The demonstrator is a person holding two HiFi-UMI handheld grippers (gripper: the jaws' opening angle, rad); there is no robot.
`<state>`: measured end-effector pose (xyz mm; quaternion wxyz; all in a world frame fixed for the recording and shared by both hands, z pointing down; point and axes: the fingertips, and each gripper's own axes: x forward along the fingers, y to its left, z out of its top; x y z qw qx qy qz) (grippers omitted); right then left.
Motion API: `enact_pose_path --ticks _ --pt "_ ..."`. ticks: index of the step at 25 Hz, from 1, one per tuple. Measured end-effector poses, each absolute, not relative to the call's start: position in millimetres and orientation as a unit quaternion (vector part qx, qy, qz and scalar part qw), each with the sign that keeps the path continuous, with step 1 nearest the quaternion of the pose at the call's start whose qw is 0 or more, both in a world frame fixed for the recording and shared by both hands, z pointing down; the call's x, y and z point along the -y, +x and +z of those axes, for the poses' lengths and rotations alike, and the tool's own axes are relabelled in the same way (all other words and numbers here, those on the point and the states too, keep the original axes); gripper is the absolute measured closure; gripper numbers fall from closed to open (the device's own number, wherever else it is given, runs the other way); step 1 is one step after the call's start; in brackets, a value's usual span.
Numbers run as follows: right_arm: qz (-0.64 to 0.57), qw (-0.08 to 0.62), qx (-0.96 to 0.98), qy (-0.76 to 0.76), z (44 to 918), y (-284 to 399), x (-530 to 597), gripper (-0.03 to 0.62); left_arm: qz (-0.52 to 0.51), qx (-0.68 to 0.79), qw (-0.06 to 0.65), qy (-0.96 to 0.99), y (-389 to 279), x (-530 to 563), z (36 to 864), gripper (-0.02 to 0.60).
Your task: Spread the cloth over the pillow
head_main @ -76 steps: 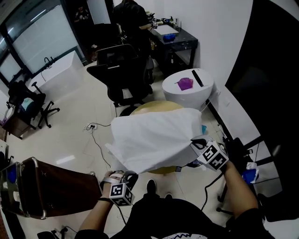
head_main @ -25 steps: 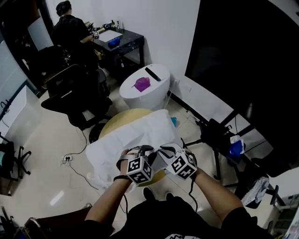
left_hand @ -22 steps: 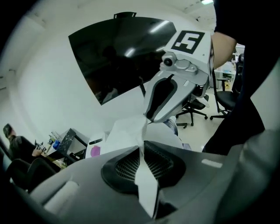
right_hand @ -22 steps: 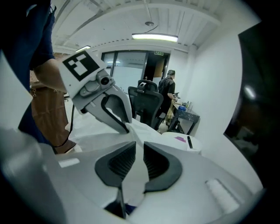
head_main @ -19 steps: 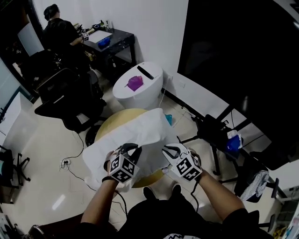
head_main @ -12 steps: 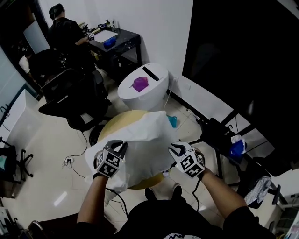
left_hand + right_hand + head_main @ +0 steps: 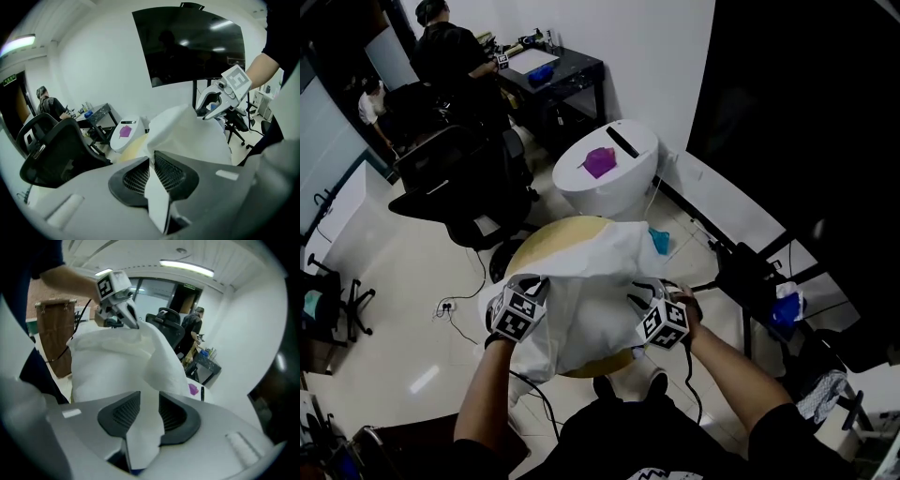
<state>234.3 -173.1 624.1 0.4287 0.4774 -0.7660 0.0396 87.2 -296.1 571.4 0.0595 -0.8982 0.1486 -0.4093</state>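
Your left tool (image 7: 536, 281) has just been closing its jaws, and now they clamp a fold of the white cloth (image 7: 591, 267) on its left side. Your right tool (image 7: 643, 294) has just been opening its jaws. They stand apart, and a fold of the cloth lies loose between them. The cloth lies crumpled over the round yellow pillow (image 7: 546, 242) and covers its near and right parts. The far left rim of the pillow is bare. Beyond the pillow stands a round white desk (image 7: 623, 187).
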Motion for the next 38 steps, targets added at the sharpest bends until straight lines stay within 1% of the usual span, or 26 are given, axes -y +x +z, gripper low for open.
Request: enact_pose_path --ticks 3,10,15,23,30,32,33,34,38 --pt "-0.003 0.447 0.764 0.465 629.4 218.7 179.0 0.454 -0.415 -0.150 0.054 -0.896 85.1 301.6 576.9 0.558" --pt "0.012 0.429 0.757 0.493 630.2 206.4 203.2 0.447 -0.423 -0.147 0.046 -0.893 81.7 305.7 587.6 0.558" --pt "-0.068 0.448 0.700 0.552 604.5 216.4 223.3 0.447 -0.426 -0.143 0.048 -0.892 79.5 307.9 590.6 0.558" --pt "-0.142 0.452 0.653 0.592 575.1 222.0 239.3 0.447 -0.426 -0.135 0.049 -0.893 80.0 304.7 593.4 0.558" --pt "-0.208 0.475 0.643 0.564 569.4 208.0 245.4 0.451 -0.424 -0.130 0.052 -0.895 80.6 302.5 594.7 0.558" --pt "-0.220 0.486 0.644 0.548 573.4 202.6 245.6 0.476 -0.424 -0.128 0.053 -0.895 81.4 301.0 594.7 0.558" --pt "-0.221 0.490 0.645 0.543 574.9 201.3 245.3 0.540 -0.424 -0.127 0.054 -0.895 81.8 300.4 594.4 0.558" --pt "-0.219 0.490 0.647 0.542 575.4 201.2 244.8 0.582 -0.424 -0.127 0.055 -0.895 82.4 299.9 593.9 0.558" --pt "-0.189 0.460 0.661 0.561 563.1 207.4 238.6 0.583 -0.422 -0.125 0.062 -0.896 83.4 297.6 588.6 0.557"
